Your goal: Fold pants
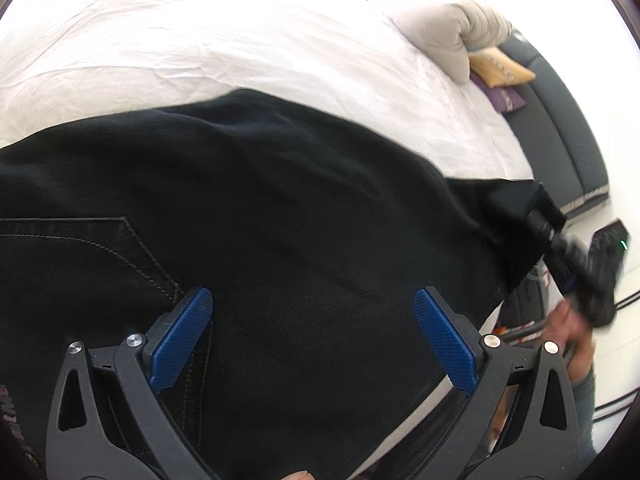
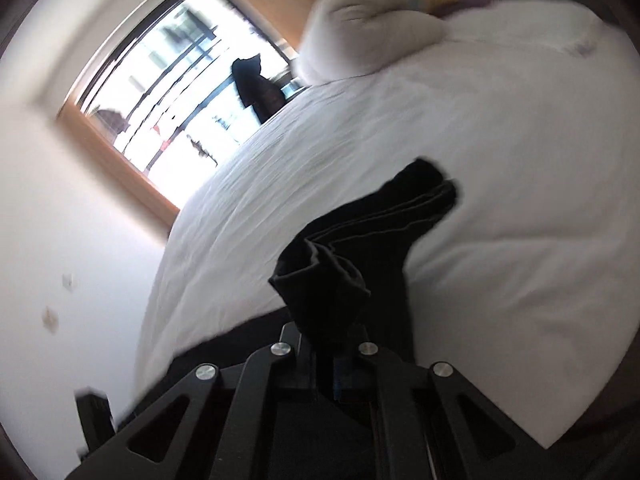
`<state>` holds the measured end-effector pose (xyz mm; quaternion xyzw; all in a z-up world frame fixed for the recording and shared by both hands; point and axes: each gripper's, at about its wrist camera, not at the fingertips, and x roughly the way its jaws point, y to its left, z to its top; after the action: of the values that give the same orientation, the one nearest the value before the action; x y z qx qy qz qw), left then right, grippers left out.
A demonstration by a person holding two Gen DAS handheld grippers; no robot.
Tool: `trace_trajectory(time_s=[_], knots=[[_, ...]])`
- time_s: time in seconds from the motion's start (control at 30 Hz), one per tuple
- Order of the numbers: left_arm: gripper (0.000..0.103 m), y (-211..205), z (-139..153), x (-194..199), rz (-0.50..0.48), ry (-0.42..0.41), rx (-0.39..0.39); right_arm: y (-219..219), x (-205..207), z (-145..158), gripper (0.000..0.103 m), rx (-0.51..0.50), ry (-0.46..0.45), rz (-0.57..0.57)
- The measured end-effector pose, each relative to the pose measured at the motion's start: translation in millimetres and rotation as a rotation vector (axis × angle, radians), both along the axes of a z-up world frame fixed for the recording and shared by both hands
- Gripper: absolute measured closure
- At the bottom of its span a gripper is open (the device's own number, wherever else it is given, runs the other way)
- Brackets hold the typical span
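Note:
Black pants (image 1: 256,200) lie spread across the white bed sheet (image 1: 200,48), with a stitched back pocket (image 1: 80,256) at the left. My left gripper (image 1: 312,308) is open just above the pants, its blue pads (image 1: 182,336) wide apart and holding nothing. My right gripper (image 2: 332,344) is shut on the hem end of the pants (image 2: 332,276), lifted off the sheet (image 2: 480,160); the folded leg edge trails up to the right. The right gripper also shows blurred at the right of the left wrist view (image 1: 576,264), holding the leg end.
A beige pillow (image 1: 452,36) lies at the far right of the bed, with yellow (image 1: 500,68) and purple (image 1: 504,98) items beside it. A dark headboard (image 1: 560,136) runs along the right. A window (image 2: 172,92) shows behind the bed in the right wrist view.

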<state>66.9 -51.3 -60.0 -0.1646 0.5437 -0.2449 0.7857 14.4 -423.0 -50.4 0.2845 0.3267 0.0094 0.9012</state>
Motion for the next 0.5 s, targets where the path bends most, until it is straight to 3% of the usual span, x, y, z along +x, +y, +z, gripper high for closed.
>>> trace_trajectory(time_s=[0.07, 0.17, 0.3, 0.37, 0.5], knots=[[0.000, 8, 3, 1, 0.028, 0.002, -0.033, 86, 8, 9, 0.097, -0.261, 0.022, 0.267], [0.000, 17, 4, 4, 0.056, 0.036, -0.096, 172, 1, -9, 0.097, -0.429, 0.061, 0.520], [0.000, 15, 6, 4, 0.044, 0.070, -0.137, 202, 0, -29, 0.097, -0.469, 0.106, 0.550], [0.000, 10, 6, 6, 0.032, 0.095, -0.176, 209, 0, -30, 0.097, -0.517, 0.112, 0.550], [0.000, -5, 4, 16, 0.017, 0.168, -0.241, 210, 4, -25, 0.097, -0.515, 0.105, 0.537]])
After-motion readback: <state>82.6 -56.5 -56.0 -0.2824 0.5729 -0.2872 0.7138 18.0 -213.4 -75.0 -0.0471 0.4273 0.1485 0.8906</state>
